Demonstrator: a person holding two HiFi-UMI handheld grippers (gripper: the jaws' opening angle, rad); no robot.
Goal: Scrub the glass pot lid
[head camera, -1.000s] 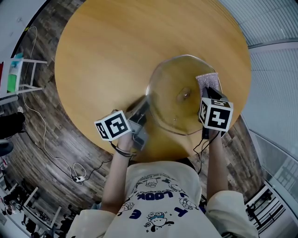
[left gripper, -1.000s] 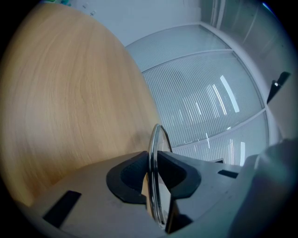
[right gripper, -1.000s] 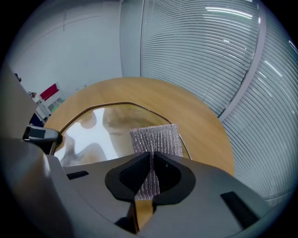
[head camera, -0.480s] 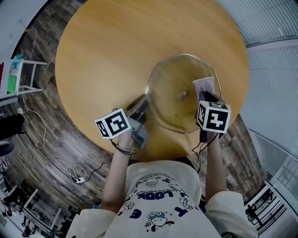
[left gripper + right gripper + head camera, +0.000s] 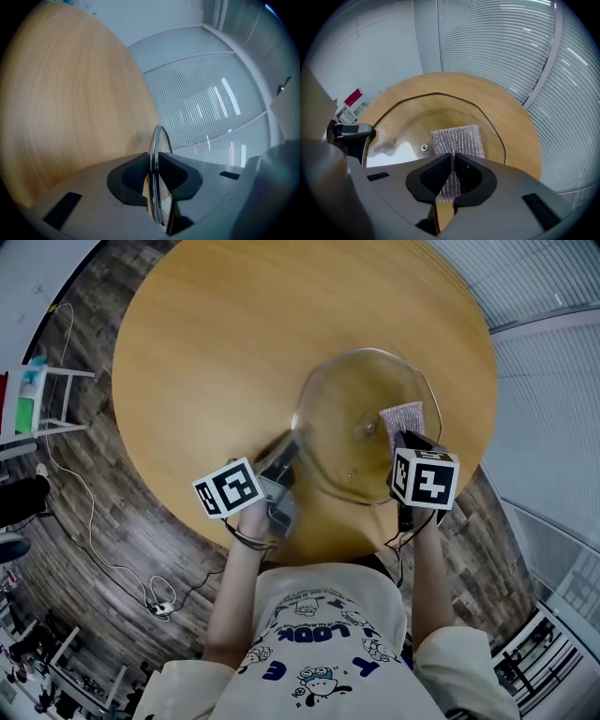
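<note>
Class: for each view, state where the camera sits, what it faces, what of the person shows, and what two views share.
Head view: on the person's head, facing down at the table and glass pot lid; forearms, shirt, left tool and right tool show.
Left gripper view: on the left tool, facing along its jaws, shut on the lid's rim.
Right gripper view: on the right tool, facing down onto the lid; jaws shut on the scrub pad.
Shared: head and right gripper views show the pad on the lid.

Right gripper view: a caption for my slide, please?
Right gripper holds a silver scrub pad on the glass lid.
</note>
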